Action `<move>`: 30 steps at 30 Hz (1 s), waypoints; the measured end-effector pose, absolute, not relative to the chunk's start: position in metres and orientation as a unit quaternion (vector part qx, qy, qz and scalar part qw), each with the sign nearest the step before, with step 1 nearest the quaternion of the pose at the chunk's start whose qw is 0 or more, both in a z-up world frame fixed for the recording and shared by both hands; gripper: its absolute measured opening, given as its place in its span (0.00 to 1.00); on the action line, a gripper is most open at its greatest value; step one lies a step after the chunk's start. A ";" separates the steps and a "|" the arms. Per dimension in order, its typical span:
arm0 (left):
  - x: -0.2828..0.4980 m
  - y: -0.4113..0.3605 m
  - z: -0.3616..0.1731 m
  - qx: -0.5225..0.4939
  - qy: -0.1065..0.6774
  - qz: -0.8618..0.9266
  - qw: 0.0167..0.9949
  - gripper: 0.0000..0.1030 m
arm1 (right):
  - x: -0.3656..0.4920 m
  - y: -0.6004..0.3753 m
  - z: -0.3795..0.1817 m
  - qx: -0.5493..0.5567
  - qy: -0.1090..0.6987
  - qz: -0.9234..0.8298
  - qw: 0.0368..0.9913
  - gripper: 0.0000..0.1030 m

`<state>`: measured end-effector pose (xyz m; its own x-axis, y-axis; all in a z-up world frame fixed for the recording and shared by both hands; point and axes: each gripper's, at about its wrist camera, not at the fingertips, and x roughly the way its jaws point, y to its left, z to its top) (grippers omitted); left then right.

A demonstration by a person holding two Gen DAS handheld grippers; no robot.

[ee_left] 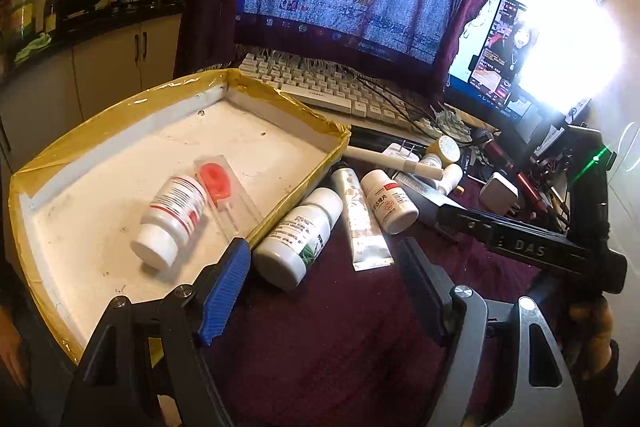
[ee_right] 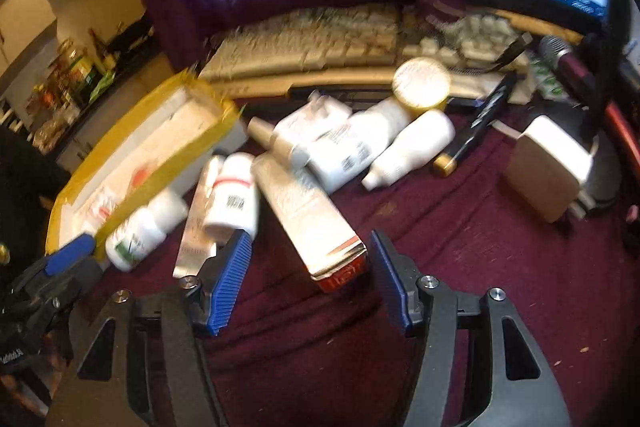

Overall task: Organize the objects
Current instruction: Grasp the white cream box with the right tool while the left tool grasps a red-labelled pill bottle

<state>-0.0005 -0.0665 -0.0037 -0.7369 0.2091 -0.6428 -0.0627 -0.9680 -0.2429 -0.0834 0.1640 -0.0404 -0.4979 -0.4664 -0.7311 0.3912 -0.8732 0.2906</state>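
The tabletop (ee_left: pixel 340 327), draped in a dark red cloth, is carrying everything, and the tape-edged tray (ee_left: pixel 80 131) is sitting ahead and to the left of the left tongs (ee_left: pixel 324 259), holding a red-labelled white bottle (ee_left: pixel 170 219) lying on its side and, touching it, a clear packet with a red piece (ee_left: pixel 224 195). The left tongs are standing wide apart with nothing between them; just ahead of them a green-labelled bottle (ee_left: pixel 296 239) is lying against the tray's outer wall, a flat tube (ee_left: pixel 360 219) is lying beside it, and a smaller white bottle (ee_left: pixel 388 203) is lying beyond that. The right tongs (ee_right: pixel 308 259) are also standing apart, clamped on nothing, with the red-capped end of a long box (ee_right: pixel 312 219) lying between their tips; whether the pads are touching it I cannot tell
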 end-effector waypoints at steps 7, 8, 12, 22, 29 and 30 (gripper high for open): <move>-0.001 -0.067 -0.005 -0.355 -0.106 0.925 0.081 0.68 | -0.076 0.161 -0.038 0.436 -0.034 -0.865 0.244 0.48; -0.001 -0.067 -0.005 -0.355 -0.108 0.925 0.082 0.68 | -0.079 0.162 -0.038 0.436 -0.037 -0.866 0.243 0.48; 0.000 -0.066 -0.006 -0.358 -0.108 0.924 0.080 0.68 | -0.091 0.157 -0.035 0.436 -0.050 -0.863 0.252 0.48; -0.002 -0.062 -0.003 -0.363 -0.102 0.922 0.086 0.68 | -0.079 0.172 -0.041 0.446 -0.043 -0.869 0.211 0.26; -0.018 -0.042 0.003 -0.370 -0.101 0.916 0.114 0.68 | -0.058 0.211 -0.044 0.438 -0.076 -0.874 0.196 0.26; -0.024 -0.036 0.004 -0.372 -0.096 0.916 0.115 0.68 | -0.057 0.215 -0.044 0.438 -0.086 -0.872 0.199 0.26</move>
